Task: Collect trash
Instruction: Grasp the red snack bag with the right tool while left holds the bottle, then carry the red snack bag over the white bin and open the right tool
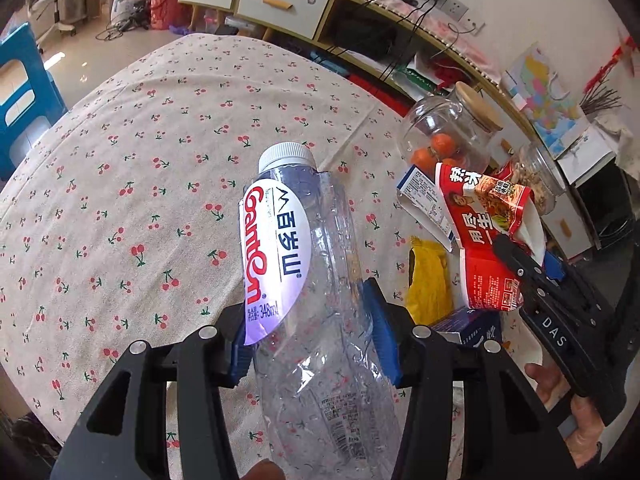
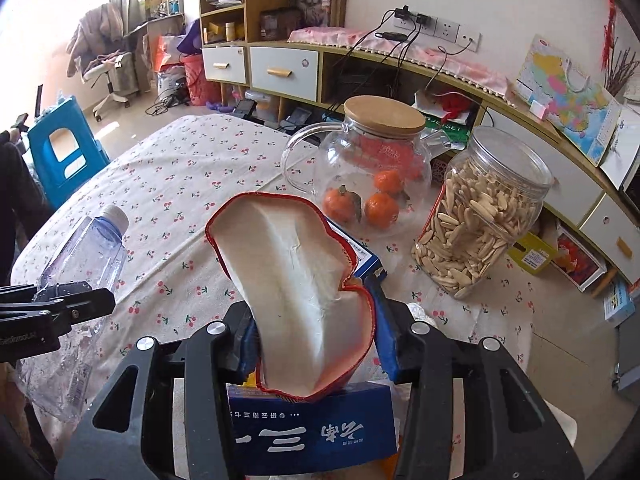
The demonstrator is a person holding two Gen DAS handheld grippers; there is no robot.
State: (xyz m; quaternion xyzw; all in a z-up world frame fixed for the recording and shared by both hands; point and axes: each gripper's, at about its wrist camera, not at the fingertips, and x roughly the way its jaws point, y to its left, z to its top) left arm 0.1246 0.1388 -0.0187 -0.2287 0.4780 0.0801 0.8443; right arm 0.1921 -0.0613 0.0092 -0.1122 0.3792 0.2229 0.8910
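Cherry-printed cloth point(image 1: 120, 152) covered the round table, with a cluttered sideboard point(image 2: 280, 64) at upper frame. We held the left gripper point(image 1: 312, 332) clamped on a clear empty plastic water bottle point(image 1: 308, 280), centre of its view, cap pointing away. Our right gripper point(image 2: 316, 332) was clamped on a crushed red paper noodle cup point(image 2: 296, 292), which stood between its blue pads, above a blue carton point(image 2: 312, 432) at lower frame. We judged a steady squeeze and a level carry best, keeping clear of the glass jars point(image 2: 480, 216).

Bottle point(image 1: 316, 280) label: "Ganten", "348ml". Right gripper point(image 1: 532, 264) body: "DAS".
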